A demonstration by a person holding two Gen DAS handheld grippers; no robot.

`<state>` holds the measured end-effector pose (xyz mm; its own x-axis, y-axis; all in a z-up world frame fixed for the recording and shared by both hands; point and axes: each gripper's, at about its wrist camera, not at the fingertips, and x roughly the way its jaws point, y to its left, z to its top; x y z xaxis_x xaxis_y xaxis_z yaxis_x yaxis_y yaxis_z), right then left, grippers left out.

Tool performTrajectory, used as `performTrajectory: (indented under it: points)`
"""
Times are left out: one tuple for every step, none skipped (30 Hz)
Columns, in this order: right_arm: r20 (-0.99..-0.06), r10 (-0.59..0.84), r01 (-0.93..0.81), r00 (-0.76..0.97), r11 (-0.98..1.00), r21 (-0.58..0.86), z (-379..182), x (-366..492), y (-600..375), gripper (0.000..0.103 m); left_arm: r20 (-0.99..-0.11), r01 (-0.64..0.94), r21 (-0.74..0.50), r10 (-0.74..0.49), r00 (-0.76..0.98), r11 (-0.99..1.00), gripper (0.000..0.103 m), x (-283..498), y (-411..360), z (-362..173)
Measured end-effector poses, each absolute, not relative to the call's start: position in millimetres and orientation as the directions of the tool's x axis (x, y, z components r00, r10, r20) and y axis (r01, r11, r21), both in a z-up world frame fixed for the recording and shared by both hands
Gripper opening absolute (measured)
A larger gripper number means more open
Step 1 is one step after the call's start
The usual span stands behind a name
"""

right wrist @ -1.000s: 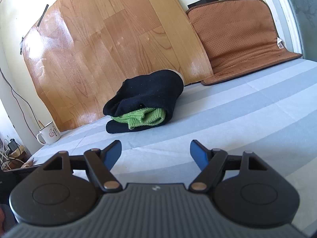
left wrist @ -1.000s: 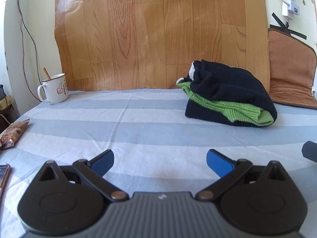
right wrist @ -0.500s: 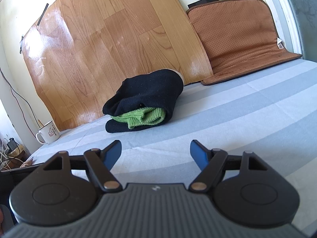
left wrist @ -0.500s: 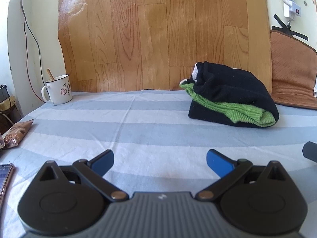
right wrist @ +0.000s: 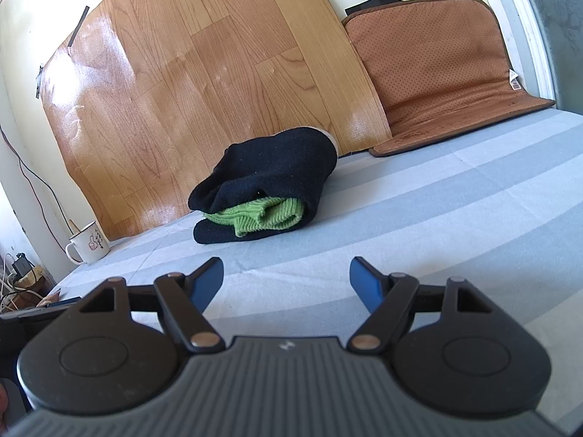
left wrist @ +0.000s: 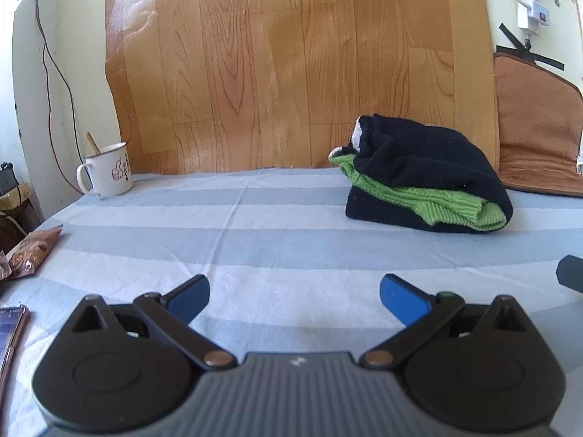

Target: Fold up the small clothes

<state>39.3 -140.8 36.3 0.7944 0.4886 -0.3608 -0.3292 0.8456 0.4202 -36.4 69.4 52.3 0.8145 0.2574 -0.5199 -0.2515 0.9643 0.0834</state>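
Observation:
A folded bundle of small clothes, black knit wrapped around a green ribbed piece, lies on the striped blue-and-white sheet near the back wall. In the right wrist view the same bundle sits ahead and slightly left. My left gripper stands open low over the sheet, well short of the bundle, with nothing between its blue fingers. My right gripper is open too, empty, and also short of the bundle. A dark part at the right edge of the left wrist view is likely the right gripper.
A white enamel mug with a stick in it stands at the back left. A snack packet and a phone lie by the left edge. A brown perforated mat leans on the wall at the right, beside a wood-pattern sheet.
The left wrist view has shifted slightly, so the mug and bundle sit a little further right and lower. The right gripper has barely moved. Both stay open.

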Motion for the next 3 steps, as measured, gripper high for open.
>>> performTrajectory:
  points:
    - [-0.361,0.489,-0.329,0.794,0.846,0.420,36.3,39.3,-140.8,0.078,-0.515,-0.246,0.085,0.254,0.819,0.966,0.103,-37.3,68.4,52.5]
    - [-0.361,0.489,-0.330,0.794,0.845,0.420,36.3,39.5,-140.8,0.078,-0.513,-0.240,0.086,0.250,0.822,0.967,0.103,-37.9,67.5,52.8]
    - [-0.361,0.489,-0.330,0.794,0.845,0.420,36.3,39.4,-141.0,0.078,-0.513,-0.237,0.087,0.248,0.822,0.967,0.103,-37.8,66.9,52.8]
